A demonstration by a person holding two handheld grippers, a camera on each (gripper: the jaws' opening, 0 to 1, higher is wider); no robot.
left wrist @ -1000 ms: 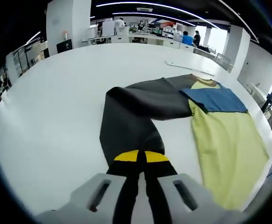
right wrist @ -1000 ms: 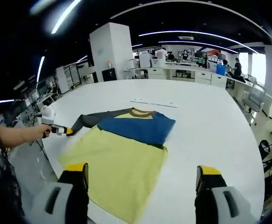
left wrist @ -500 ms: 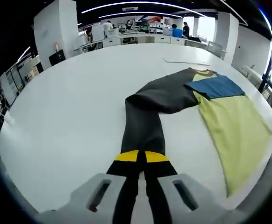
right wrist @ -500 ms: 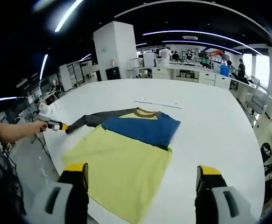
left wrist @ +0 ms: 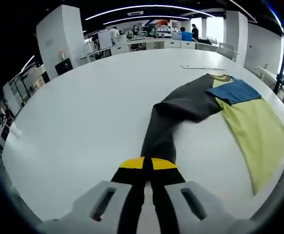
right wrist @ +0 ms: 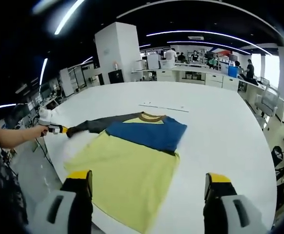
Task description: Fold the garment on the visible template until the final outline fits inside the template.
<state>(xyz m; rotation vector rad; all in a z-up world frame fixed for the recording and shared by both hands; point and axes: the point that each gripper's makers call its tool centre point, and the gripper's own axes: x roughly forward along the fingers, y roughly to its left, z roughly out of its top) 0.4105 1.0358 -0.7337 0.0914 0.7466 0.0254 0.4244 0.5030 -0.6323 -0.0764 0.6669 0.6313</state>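
The left gripper (left wrist: pixel 147 165) is pinching the dark sleeve (left wrist: pixel 178 114) off the table's (left wrist: pixel 83 112) edge, while the right gripper (right wrist: pixel 149 183) is hovering wide open, showing the whole shirt (right wrist: pixel 127 156) lying near that edge.

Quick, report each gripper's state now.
Left gripper: shut on the dark sleeve.
Right gripper: open, holding nothing, above the shirt.
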